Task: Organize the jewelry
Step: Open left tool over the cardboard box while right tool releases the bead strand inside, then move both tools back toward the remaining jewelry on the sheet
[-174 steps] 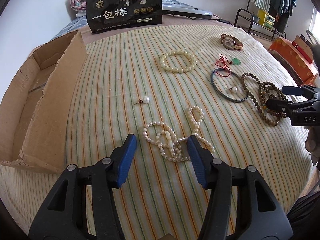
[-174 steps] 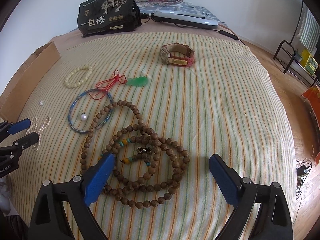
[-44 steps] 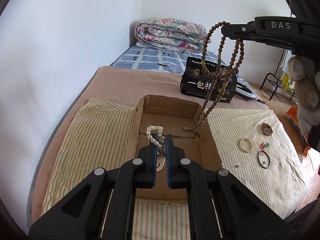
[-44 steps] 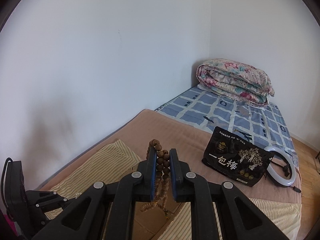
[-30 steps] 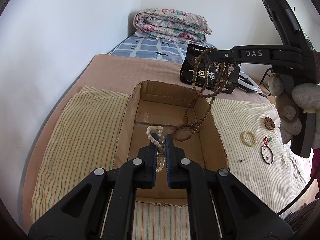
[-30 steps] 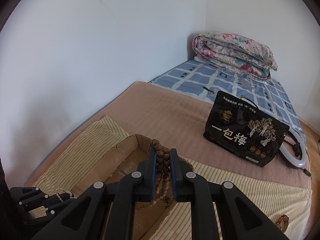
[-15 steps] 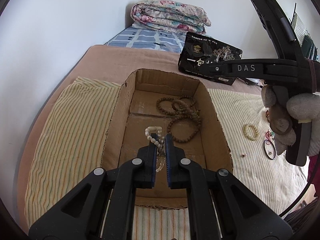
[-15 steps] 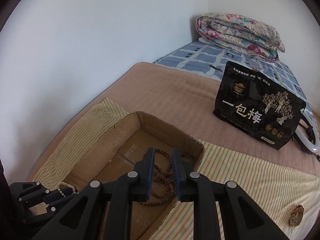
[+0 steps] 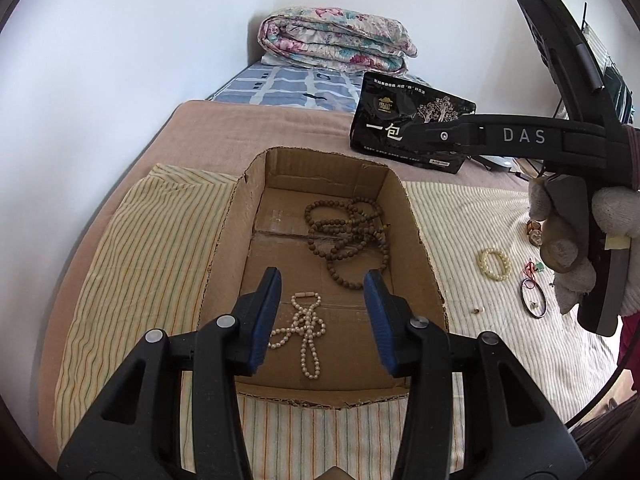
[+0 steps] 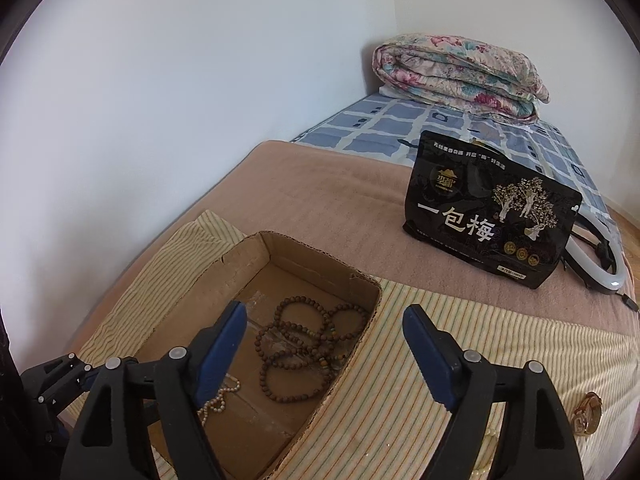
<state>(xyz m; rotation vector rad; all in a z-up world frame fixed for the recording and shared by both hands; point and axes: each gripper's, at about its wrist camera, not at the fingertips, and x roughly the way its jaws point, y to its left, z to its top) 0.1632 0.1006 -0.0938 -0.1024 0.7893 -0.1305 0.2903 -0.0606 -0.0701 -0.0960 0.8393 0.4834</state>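
Inside the cardboard box (image 9: 236, 220), pearl necklace (image 9: 303, 330) and wooden beads (image 9: 346, 236) lie apart on its floor. Left tongs (image 9: 322, 320) and right tongs (image 10: 322, 354) hang above, jaws spread, gripping nothing.

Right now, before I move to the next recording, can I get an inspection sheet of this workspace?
Surface: striped cloth over a brown blanket.
Job's things: brown wooden bead strand and white pearl necklace lie in the cardboard box; cream bead bracelet, dark bangle and watch lie on the cloth.
Clutter: black snack bag, folded floral quilt.
Grippers: left gripper and right gripper, jaws open, empty.
Cables: ring light lead.
Surroundings: white walls.
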